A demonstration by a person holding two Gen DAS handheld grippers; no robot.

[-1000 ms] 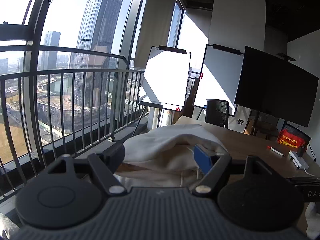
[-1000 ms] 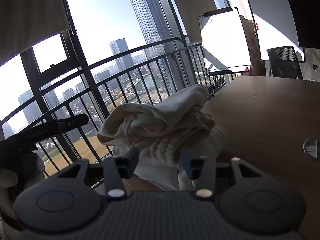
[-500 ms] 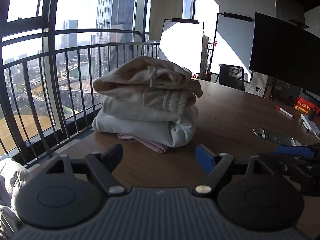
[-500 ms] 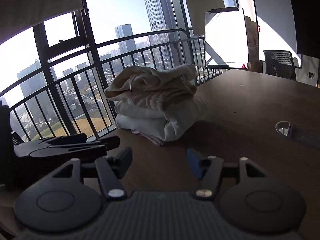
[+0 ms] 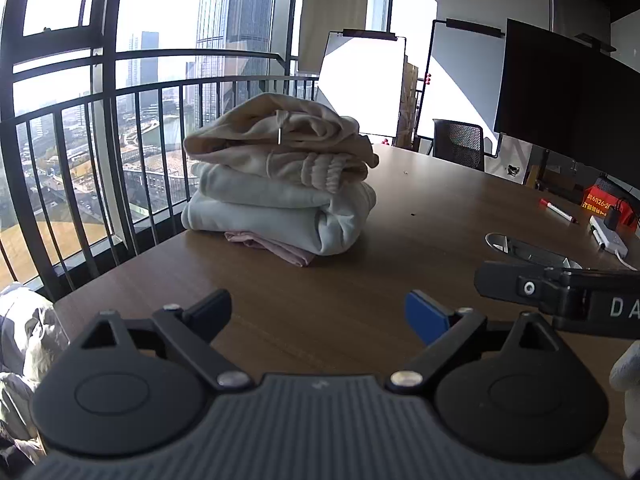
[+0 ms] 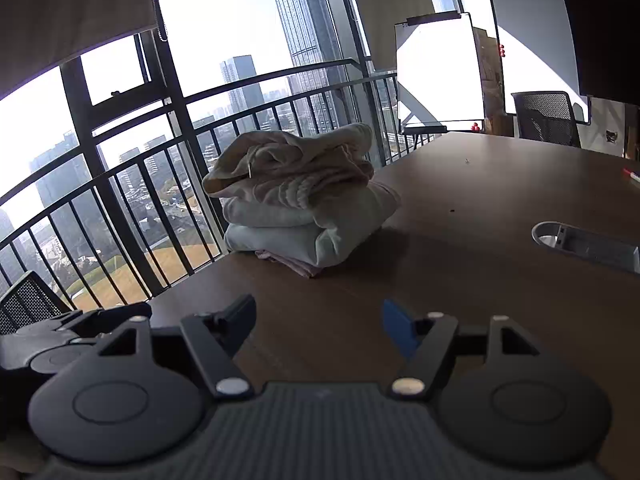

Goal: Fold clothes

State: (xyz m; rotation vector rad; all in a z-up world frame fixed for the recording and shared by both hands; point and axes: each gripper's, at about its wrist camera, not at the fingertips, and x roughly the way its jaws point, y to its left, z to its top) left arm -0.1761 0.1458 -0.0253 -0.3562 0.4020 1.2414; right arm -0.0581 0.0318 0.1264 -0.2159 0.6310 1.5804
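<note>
A stack of folded clothes (image 5: 280,184) sits near the window corner of the brown table (image 5: 420,240): a beige ribbed garment on top, pale white garments under it, a pink one at the bottom. It also shows in the right wrist view (image 6: 304,200). My left gripper (image 5: 318,314) is open and empty, well back from the stack. My right gripper (image 6: 320,322) is open and empty too, also back from the stack. The right gripper's body (image 5: 560,300) shows at the right of the left wrist view, and the left gripper's body (image 6: 68,336) at the left of the right wrist view.
A railing (image 5: 120,152) and windows run along the table's left edge. A grey cable port (image 6: 584,244) is set in the table at right. A marker (image 5: 558,210), a power strip (image 5: 608,236), whiteboards, a dark screen and a chair stand beyond. Loose clothes (image 5: 24,344) lie low at left.
Both grippers have pulled back from the stack, which they were close against a second ago. The stack now stands alone on the table. Both stay open.
</note>
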